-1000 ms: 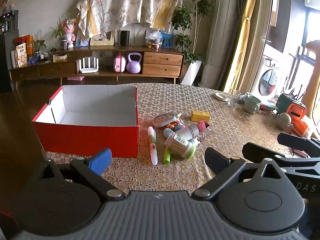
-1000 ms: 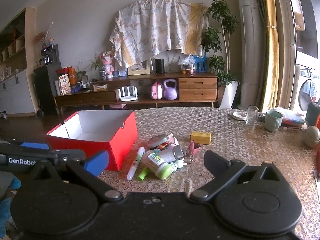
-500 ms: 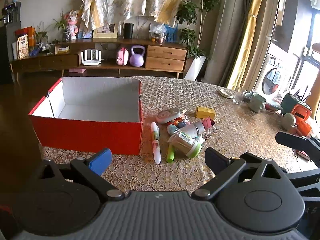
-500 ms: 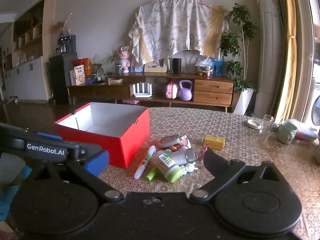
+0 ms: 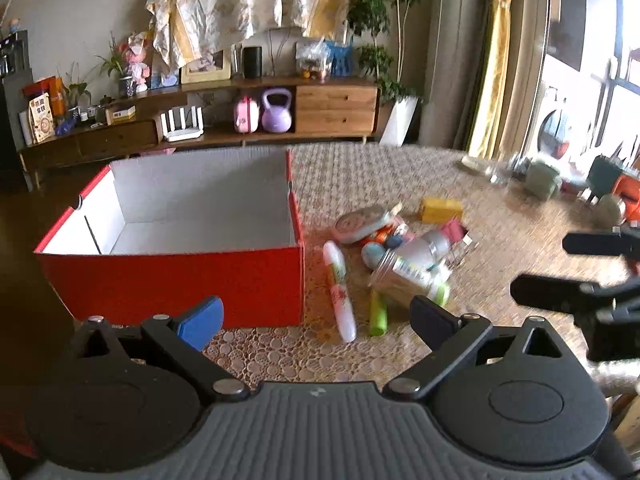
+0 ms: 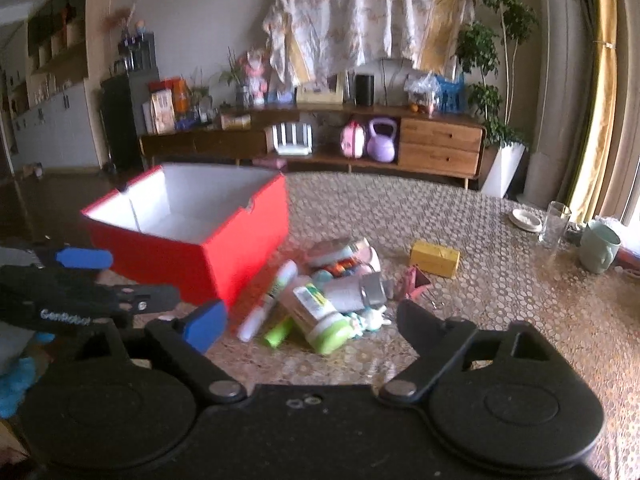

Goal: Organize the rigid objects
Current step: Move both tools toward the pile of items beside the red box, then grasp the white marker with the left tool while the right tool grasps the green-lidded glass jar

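Heap of small things (image 5: 400, 256) just right of the red box (image 5: 172, 280) on the bench (image 5: 500, 240), yellow block (image 5: 440, 209) beyond; left gripper (image 5: 316, 320) and right gripper (image 6: 310, 316) near, fingers spread, pinching nothing.

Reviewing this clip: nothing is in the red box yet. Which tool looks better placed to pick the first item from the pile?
Probably the right tool: open and empty, it points straight at the pile, with the green-capped bottle just ahead. The left tool, also open, faces the red box corner and the white marker.
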